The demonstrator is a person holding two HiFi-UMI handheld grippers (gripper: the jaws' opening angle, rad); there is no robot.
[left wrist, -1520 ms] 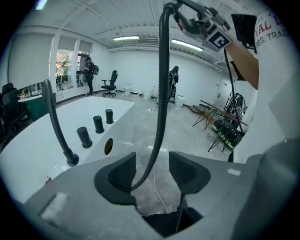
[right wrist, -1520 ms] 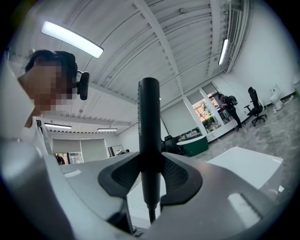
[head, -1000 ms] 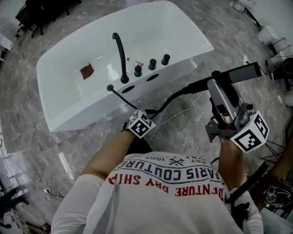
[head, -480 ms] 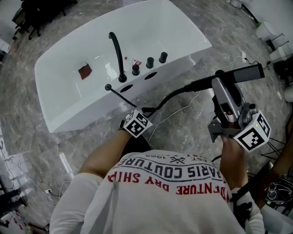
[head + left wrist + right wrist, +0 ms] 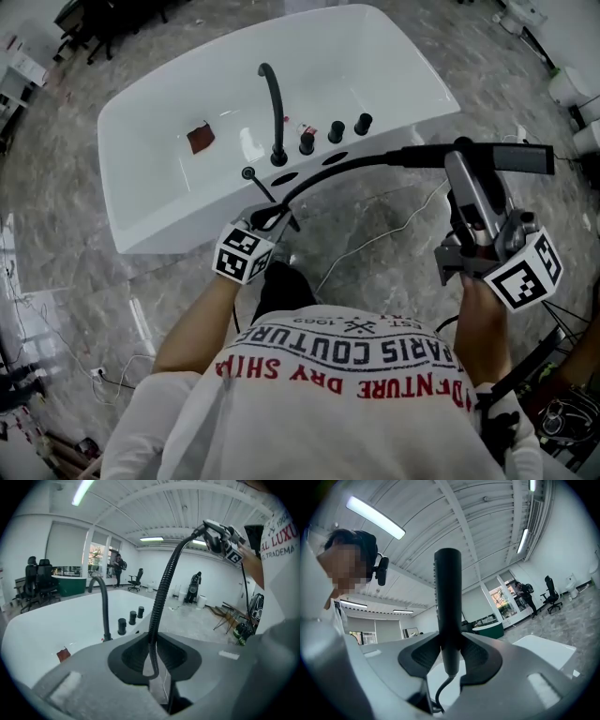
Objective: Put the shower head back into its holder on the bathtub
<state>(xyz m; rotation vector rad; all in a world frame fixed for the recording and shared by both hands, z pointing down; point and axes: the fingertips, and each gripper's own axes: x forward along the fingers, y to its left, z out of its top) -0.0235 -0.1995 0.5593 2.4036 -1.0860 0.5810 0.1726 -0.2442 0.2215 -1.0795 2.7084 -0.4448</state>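
The black stick-shaped shower head (image 5: 499, 157) lies level in the air right of the white bathtub (image 5: 169, 202), with my right gripper (image 5: 462, 173) shut on it. In the right gripper view the shower head (image 5: 447, 597) stands upright between the pads of the right gripper (image 5: 449, 660). Its black ribbed hose (image 5: 347, 167) arcs left to my left gripper (image 5: 278, 217), which is shut on it just before the tub's front wall. The hose (image 5: 161, 597) passes between the pads of the left gripper (image 5: 152, 663). Two dark oval openings (image 5: 284, 178) sit in the tub rim.
A tall black spout (image 5: 274, 108) and three black knobs (image 5: 336, 131) stand on the tub rim. A small red-brown piece (image 5: 200, 137) lies in the tub. A thin black stalk with a ring end (image 5: 248, 172) sticks out near the left gripper. White cables (image 5: 375, 239) cross the marble floor.
My left gripper has risen and moved toward the tub with the hose in it, so the hose now arcs higher. The right gripper with the shower head has stayed put.
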